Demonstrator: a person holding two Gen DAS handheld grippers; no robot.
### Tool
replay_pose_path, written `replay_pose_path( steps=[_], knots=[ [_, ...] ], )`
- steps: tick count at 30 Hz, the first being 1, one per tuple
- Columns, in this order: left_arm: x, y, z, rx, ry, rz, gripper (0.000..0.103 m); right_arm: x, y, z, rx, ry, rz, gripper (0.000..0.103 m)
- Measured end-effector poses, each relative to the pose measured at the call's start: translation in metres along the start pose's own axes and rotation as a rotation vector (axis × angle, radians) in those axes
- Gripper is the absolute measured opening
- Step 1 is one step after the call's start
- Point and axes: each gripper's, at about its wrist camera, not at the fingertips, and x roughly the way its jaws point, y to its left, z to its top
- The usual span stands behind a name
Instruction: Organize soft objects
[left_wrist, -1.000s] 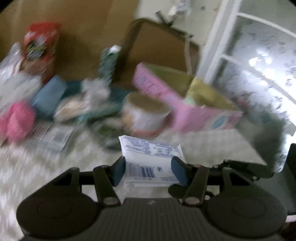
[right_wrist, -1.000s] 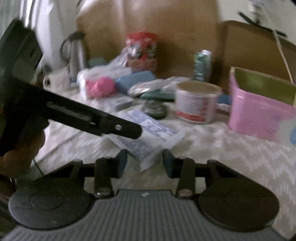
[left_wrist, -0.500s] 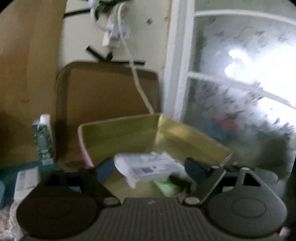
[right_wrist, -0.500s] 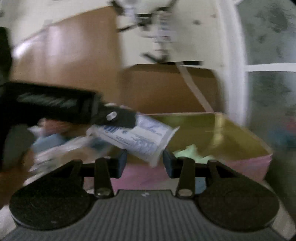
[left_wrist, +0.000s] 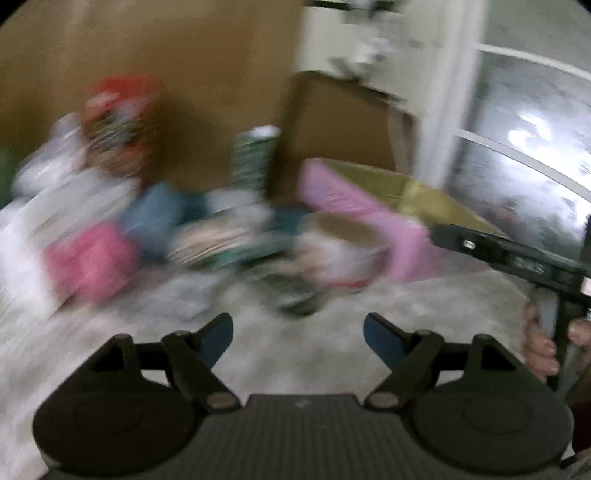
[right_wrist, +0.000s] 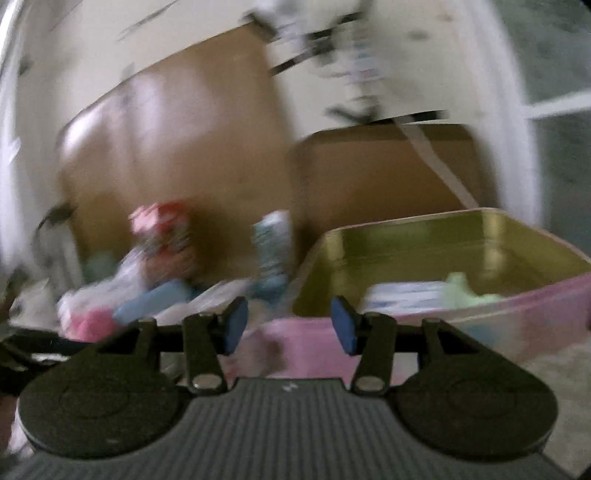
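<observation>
One white packet (right_wrist: 404, 291) lies flat in the pink box (right_wrist: 517, 295), long axis left to right, beside one green soft item (right_wrist: 461, 291). Left tool (left_wrist: 298, 334) and right tool (right_wrist: 284, 325) stand open, empty.

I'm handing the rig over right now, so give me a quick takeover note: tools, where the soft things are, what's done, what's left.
Left tool: open, nothing between its pads, over the patterned cloth.
Right tool: open, empty, just in front of the pink bin.
In the bin: a white packet and a pale green soft item.
Left: the blurred pile on the table, including a pink soft item and a blue pack. Frames are motion-blurred; recheck before grasping.
</observation>
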Motion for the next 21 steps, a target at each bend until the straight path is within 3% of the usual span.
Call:
replay_pose_path(
  steps=[4,6,13,21],
  knots=[
    [-0.016,0.042,-0.013,-0.117,-0.02,0.124,0.081,0.027,0.036,0.001,-0.069,0.079,0.057,0.055],
    [-0.022,0.055,-0.013,-0.156,-0.044,0.139,0.081,0.037,0.048,0.002,-0.067,0.115,0.103,0.055],
    [-0.038,0.087,-0.02,-0.28,-0.131,0.056,0.081,0.073,0.106,-0.004,-0.196,0.227,0.188,0.055],
    [-0.041,0.09,-0.023,-0.318,-0.192,0.021,0.081,0.132,0.151,-0.007,-0.323,0.343,0.317,0.057]
  ],
)
